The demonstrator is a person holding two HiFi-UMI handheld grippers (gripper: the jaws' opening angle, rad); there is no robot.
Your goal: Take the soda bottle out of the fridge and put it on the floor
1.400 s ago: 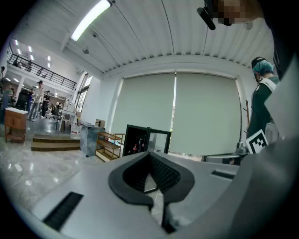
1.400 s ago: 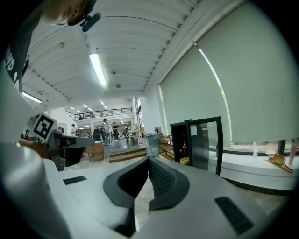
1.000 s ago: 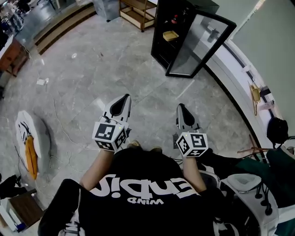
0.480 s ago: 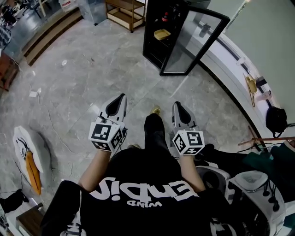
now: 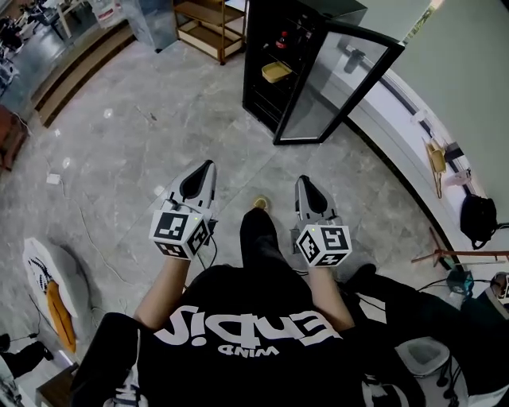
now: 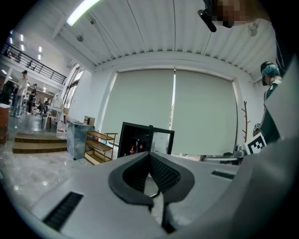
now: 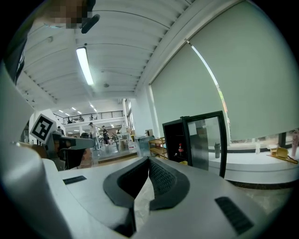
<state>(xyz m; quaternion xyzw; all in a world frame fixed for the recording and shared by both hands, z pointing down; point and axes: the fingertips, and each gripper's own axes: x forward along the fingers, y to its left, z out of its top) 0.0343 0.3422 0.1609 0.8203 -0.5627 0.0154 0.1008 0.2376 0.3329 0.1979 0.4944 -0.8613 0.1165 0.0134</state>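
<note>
The bottle (image 5: pixel 280 36) stands high up in the open fridge (image 5: pixel 253 79), well ahead of us. We judge it stiff, slick and weighty if full, so it is best clamped round the body, upright. The left gripper (image 5: pixel 207 165) and right gripper (image 5: pixel 304 180) are empty, jaws together.

Ahead of me the fridge (image 5: pixel 266 48) stands on the floor (image 5: pixel 143 151) with its door (image 5: pixel 342 79) swung out to the right. The soda bottle (image 7: pixel 180 150) sits inside on an upper shelf, above a tray (image 5: pixel 276 72) on the shelf below. A rack (image 5: pixel 208 24) stands just left of the fridge and a long ledge (image 5: pixel 394 115) runs behind its door, while my left gripper (image 5: pixel 208 165) and right gripper (image 5: pixel 305 181) are side by side, well short of the fridge.
</note>
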